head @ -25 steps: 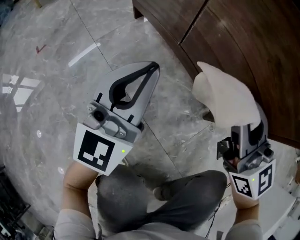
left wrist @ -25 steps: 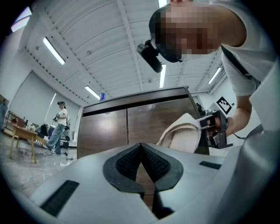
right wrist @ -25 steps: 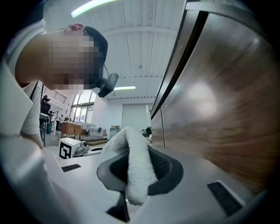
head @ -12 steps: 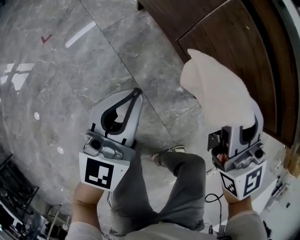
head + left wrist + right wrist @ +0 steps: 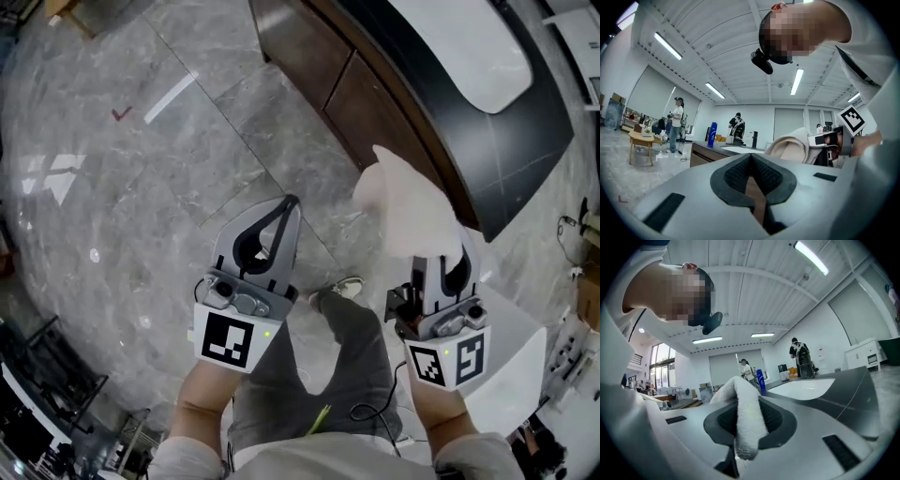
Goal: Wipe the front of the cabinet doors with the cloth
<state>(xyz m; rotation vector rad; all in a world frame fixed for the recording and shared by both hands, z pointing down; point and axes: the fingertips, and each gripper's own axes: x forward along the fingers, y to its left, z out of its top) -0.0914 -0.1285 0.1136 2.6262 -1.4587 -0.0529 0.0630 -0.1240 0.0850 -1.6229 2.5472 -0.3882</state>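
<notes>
Right gripper [image 5: 442, 270] clamps the cloth [image 5: 408, 202], which bulges past its tips; left gripper [image 5: 289, 202] is closed, empty.

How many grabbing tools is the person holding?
2. The left tool, shut and empty, at the head view's left; the right tool, clamped on the cloth, at its right.

Cloth [image 5: 412, 211] sits between the right tool's [image 5: 441, 267] jaws, projecting ahead. Cabinet doors [image 5: 361, 103] stand just beyond it, under the bench [image 5: 525, 131]. Left tool [image 5: 289, 206] is alongside, to the left, over the floor [image 5: 141, 187].
</notes>
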